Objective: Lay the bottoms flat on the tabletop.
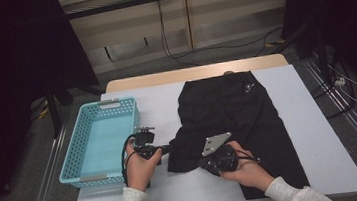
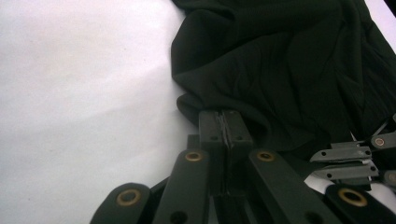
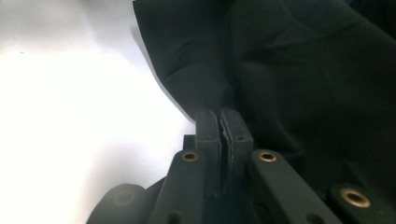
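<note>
2 grippers pinch the black garment [image 1: 241, 119], which lies spread on the white table [image 1: 316, 136] right of the blue basket [image 1: 101, 139]. The left gripper [image 2: 225, 128] is clamped tight on its near-left edge. The right gripper [image 3: 222, 126], pads pressed together, grips a fold of cloth close beside it.

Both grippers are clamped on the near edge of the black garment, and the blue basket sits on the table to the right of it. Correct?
Not quite: the blue basket sits left of the black garment, not right, as the high view shows. The rest holds: the left gripper and the right gripper are both shut on the garment's near edge.
</note>
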A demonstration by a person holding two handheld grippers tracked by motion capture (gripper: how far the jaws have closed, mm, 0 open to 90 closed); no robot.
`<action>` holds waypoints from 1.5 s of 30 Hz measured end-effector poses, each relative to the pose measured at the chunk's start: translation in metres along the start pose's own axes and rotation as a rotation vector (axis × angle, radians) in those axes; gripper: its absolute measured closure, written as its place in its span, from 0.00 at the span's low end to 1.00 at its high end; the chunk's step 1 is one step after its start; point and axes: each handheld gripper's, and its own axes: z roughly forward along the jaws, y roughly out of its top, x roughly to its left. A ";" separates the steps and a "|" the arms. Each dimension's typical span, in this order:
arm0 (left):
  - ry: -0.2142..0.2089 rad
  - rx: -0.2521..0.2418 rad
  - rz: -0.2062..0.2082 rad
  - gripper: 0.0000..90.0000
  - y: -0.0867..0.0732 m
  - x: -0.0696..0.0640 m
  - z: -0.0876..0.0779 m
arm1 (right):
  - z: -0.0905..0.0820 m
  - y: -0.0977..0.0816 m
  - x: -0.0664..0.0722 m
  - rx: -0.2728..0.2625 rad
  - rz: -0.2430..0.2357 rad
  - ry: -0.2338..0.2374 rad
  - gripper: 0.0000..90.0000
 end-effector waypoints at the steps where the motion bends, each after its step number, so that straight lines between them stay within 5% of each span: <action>1: 0.001 -0.005 -0.003 0.98 0.000 0.000 0.000 | -0.001 -0.001 -0.001 0.005 0.005 0.014 0.98; 6: -0.008 -0.010 0.012 0.83 0.000 0.000 0.001 | -0.011 -0.007 0.002 0.034 0.029 0.110 0.98; 11: 0.026 -0.034 0.048 0.61 0.000 -0.002 0.003 | -0.018 -0.009 0.007 0.080 -0.012 0.225 0.98; 13: 0.028 -0.038 0.050 0.60 0.000 -0.002 0.003 | -0.018 -0.009 0.009 0.060 -0.015 0.220 0.94; 17: 0.039 -0.051 0.057 0.51 0.001 -0.001 0.003 | -0.012 0.000 0.018 -0.009 -0.052 0.147 0.62; 23: 0.082 -0.090 0.094 0.35 0.003 0.001 0.002 | 0.013 0.006 0.031 -0.022 -0.093 0.068 0.44; 30: 0.095 -0.098 0.120 0.32 0.003 0.001 0.004 | 0.018 0.011 0.037 -0.037 -0.104 0.080 0.98; 37: 0.079 -0.071 0.140 0.34 0.001 0.001 0.012 | 0.003 0.007 0.032 0.021 -0.078 0.221 1.00; 45: 0.041 -0.058 0.146 0.44 0.002 -0.002 0.033 | 0.001 0.003 0.032 0.023 -0.091 0.238 0.99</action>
